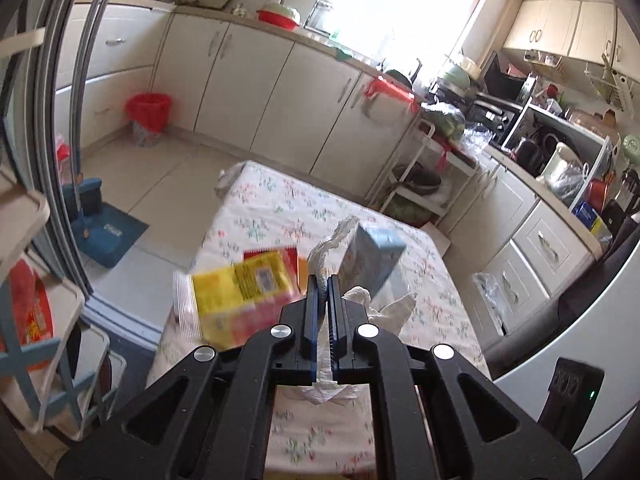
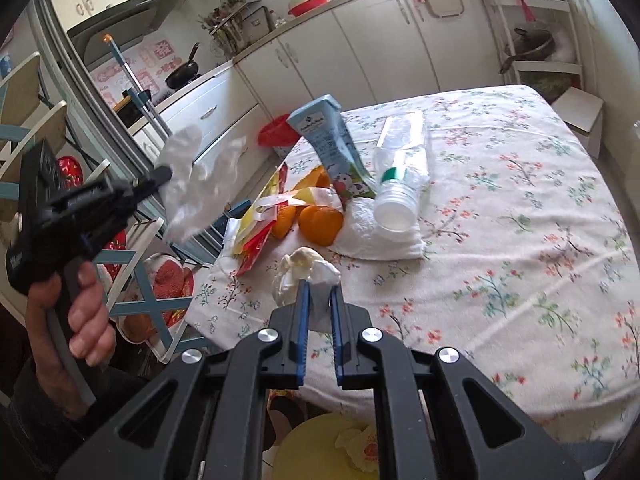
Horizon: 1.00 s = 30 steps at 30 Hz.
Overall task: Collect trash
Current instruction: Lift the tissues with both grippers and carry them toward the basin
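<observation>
My left gripper [image 1: 325,280] is shut on a thin white plastic bag [image 1: 334,238]. In the right wrist view a hand holds that left gripper [image 2: 160,178] up off the table's left side, and the plastic bag [image 2: 192,188] hangs from it. My right gripper [image 2: 319,292] is shut on a crumpled white tissue [image 2: 304,270] just above the floral tablecloth [image 2: 500,240]. On the cloth lie a blue carton [image 2: 332,140], a clear plastic bottle [image 2: 400,172], orange peels [image 2: 320,220], a yellow and red wrapper [image 2: 260,220] and a white paper towel [image 2: 380,240].
A yellow bin [image 2: 316,444] with some trash in it sits below the table's near edge. A red-lined bin [image 1: 148,114] stands on the floor by the far cabinets. Blue and white shelving [image 2: 140,272] stands left of the table, and a white rack [image 1: 420,184] is behind it.
</observation>
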{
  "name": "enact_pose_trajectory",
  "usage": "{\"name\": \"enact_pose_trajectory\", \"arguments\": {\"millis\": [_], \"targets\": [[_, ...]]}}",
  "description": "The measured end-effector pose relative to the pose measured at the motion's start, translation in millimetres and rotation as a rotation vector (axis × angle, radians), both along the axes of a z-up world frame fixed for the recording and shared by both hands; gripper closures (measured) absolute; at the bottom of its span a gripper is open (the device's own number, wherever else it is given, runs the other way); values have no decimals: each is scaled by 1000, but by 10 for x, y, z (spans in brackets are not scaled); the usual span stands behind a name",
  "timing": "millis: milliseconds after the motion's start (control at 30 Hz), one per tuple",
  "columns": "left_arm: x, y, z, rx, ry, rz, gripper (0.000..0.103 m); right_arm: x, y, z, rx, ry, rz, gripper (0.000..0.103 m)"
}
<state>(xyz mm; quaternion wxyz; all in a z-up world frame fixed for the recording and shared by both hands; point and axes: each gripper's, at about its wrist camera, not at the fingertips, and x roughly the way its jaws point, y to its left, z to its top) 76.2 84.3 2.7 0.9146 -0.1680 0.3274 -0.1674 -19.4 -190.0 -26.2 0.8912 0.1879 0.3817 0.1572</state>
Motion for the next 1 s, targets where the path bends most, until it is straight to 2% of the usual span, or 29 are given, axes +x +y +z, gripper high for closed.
{"name": "enact_pose_trajectory", "arguments": {"millis": [533, 1000], "targets": [[-414, -344, -159, 164, 3, -56, 99, -205, -166, -37, -1, -2, -70, 92], [-657, -259, -179, 161, 7, -50, 99, -388, -222, -69, 15, 5, -95, 92]]}}
